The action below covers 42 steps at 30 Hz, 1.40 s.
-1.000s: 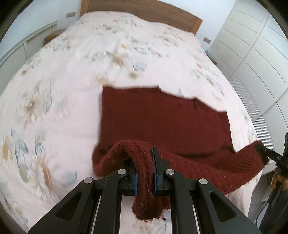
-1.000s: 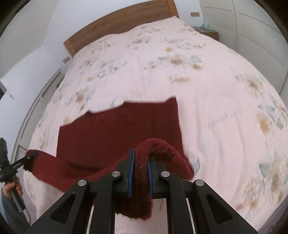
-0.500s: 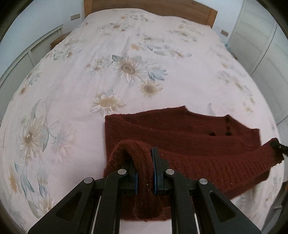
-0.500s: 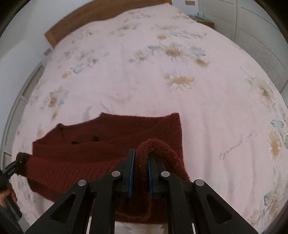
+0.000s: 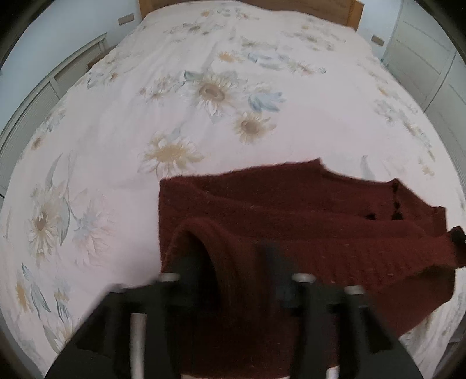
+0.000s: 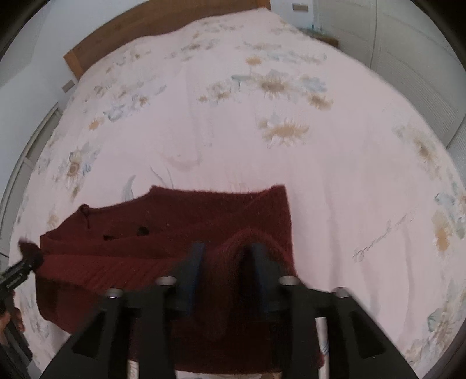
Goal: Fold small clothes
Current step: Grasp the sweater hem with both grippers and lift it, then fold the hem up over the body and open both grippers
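**Both claws letting go of the folded knit**

While the dark red sweater (image 5: 291, 215) lies on the floral bedspread (image 5: 122, 140) near the bed's foot, I find its ribbed hem doubled over the body. My left claw (image 5: 230, 262) is opening; a raised fold of the hem sits between the blurred fingers, and the pads no longer press it. My right claw (image 6: 225, 256) is likewise opening, with the opposite hem corner humped between its blue-padded fingers (image 6: 193, 259), loose. Seen from my right wrist, the left claw's tip shows at the garment's far corner. A wooden headboard (image 6: 163, 26) closes the far end.
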Each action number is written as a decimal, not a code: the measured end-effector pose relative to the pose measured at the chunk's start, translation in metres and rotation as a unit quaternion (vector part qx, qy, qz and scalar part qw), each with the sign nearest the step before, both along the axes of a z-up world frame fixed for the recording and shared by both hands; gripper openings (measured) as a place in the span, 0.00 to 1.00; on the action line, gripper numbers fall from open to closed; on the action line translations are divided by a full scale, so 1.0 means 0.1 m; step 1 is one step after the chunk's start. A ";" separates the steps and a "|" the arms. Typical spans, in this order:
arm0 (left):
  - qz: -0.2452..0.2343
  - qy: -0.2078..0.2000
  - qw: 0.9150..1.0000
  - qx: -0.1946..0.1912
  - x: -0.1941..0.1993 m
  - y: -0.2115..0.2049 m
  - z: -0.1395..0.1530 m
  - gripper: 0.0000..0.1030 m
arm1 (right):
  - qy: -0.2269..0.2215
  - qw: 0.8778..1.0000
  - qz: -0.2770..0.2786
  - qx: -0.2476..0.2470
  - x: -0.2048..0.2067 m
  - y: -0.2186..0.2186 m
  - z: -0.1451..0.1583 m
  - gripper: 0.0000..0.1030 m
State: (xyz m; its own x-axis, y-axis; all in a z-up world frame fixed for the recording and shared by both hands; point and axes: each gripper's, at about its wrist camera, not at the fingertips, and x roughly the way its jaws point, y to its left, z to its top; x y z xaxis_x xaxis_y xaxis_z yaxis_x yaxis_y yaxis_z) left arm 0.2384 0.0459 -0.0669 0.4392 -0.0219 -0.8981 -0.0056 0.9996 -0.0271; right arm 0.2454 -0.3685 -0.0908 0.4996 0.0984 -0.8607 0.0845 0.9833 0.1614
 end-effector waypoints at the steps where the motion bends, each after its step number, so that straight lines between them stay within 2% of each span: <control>1: -0.001 -0.011 1.000 0.006 -0.03 -0.03 0.07 0.63 | -0.012 1.000 0.003 -0.013 -0.04 0.03 0.06 0.69; 3: -0.011 -0.029 0.999 0.010 -0.09 -0.08 0.22 0.66 | -0.030 0.999 0.013 -0.024 -0.11 0.09 0.17 0.71; 4: -0.015 -0.031 0.999 0.007 -0.11 -0.10 0.26 0.67 | -0.038 0.999 0.017 -0.030 -0.15 0.13 0.22 0.76; 6: -0.025 -0.036 0.999 -0.003 -0.16 -0.15 0.35 0.92 | -0.051 0.998 0.028 -0.038 -0.21 0.20 0.30 0.79; 8: -0.031 -0.043 0.999 -0.005 -0.21 -0.21 0.41 0.98 | -0.065 0.996 0.043 -0.047 -0.29 0.31 0.36 0.82; 9: -0.036 -0.048 0.998 -0.006 -0.24 -0.25 0.44 0.98 | -0.072 0.995 0.053 -0.051 -0.32 0.38 0.38 0.84; 11: -0.047 -0.049 0.998 -0.015 -0.28 -0.32 0.45 0.98 | -0.080 0.993 0.070 -0.058 -0.39 0.52 0.39 0.98; 12: -0.055 -0.049 0.997 -0.022 -0.31 -0.38 0.45 0.98 | -0.086 0.991 0.077 -0.062 -0.42 0.58 0.38 1.00; 16: -0.076 -0.054 0.995 -0.028 -0.41 -0.57 0.37 0.99 | -0.085 0.988 0.104 -0.075 -0.50 0.85 0.21 1.00; 23: -0.097 -0.052 0.994 -0.015 -0.56 -0.82 0.02 0.99 | -0.054 0.985 0.134 -0.090 -0.63 1.19 -0.35 1.00; 26: -0.103 -0.032 0.994 0.001 -0.59 -0.89 -0.22 0.99 | -0.038 0.984 0.138 -0.104 -0.68 1.23 -0.57 1.00; 29: -0.103 -0.016 0.994 0.014 -0.61 -0.86 -0.39 0.99 | -0.025 0.984 0.132 -0.118 -0.69 1.15 -0.75 1.00; 34: -0.092 -0.013 0.995 0.038 -0.65 -0.64 -0.55 0.99 | -0.023 0.988 0.103 -0.110 -0.69 0.82 -0.80 1.00; 38: -0.064 -0.014 0.998 0.024 -0.69 -0.32 -0.58 0.99 | -0.018 0.993 0.077 -0.088 -0.70 0.51 -0.80 1.00; 42: -0.053 -0.009 0.999 0.002 -0.74 -0.11 -0.63 0.99 | -0.022 0.994 0.071 -0.077 -0.74 0.39 -0.83 1.00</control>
